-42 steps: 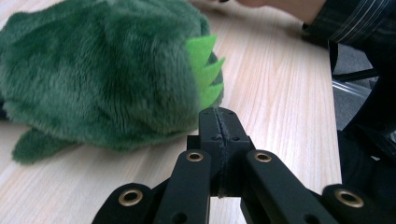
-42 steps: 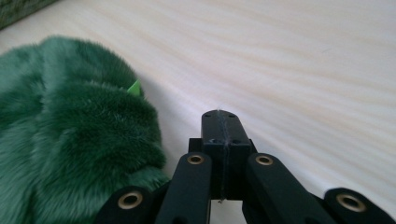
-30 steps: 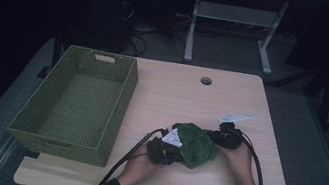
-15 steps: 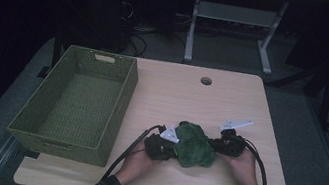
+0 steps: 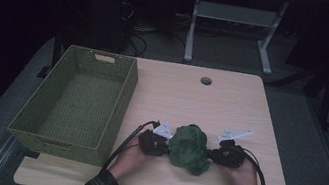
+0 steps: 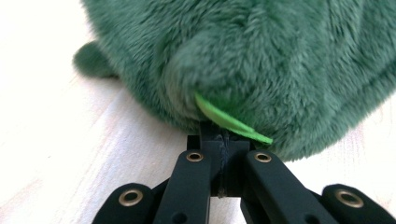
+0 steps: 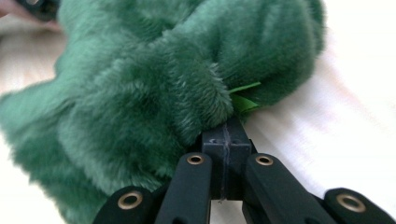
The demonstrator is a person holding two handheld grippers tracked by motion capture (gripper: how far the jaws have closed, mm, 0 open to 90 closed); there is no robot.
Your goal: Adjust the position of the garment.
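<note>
**Both grippers pinch a green plush toy at the table's near edge**

A dark green plush toy [image 5: 188, 148] lies on the light wooden table [image 5: 230, 108], at about six o'clock from the table's middle, close to the person's edge. The left gripper [image 5: 163, 146] meets it from nine o'clock and the right gripper [image 5: 212, 154] from three o'clock, so the toy sits squeezed between the two.

In the left gripper view the black jaws are drawn together, their tips buried in a fold of the fur [image 6: 243, 60], with a bright green felt strip [image 6: 231, 122] poking out just above them. The underside of the toy rests on the tabletop [image 6: 70, 154] there.

In the right gripper view the jaws are likewise pressed together on a bunched lump of fur [image 7: 154, 93], and a small green felt tab [image 7: 243, 99] shows at one o'clock from the tips. How much fabric is actually caught between either pair of pads is hard to judge, since the pile hides the tips.

A woven green basket [image 5: 79, 103] stands at nine o'clock on the table, well apart from the toy, its long side running away from the person. A round cable hole [image 5: 206, 81] sits at twelve o'clock.
</note>
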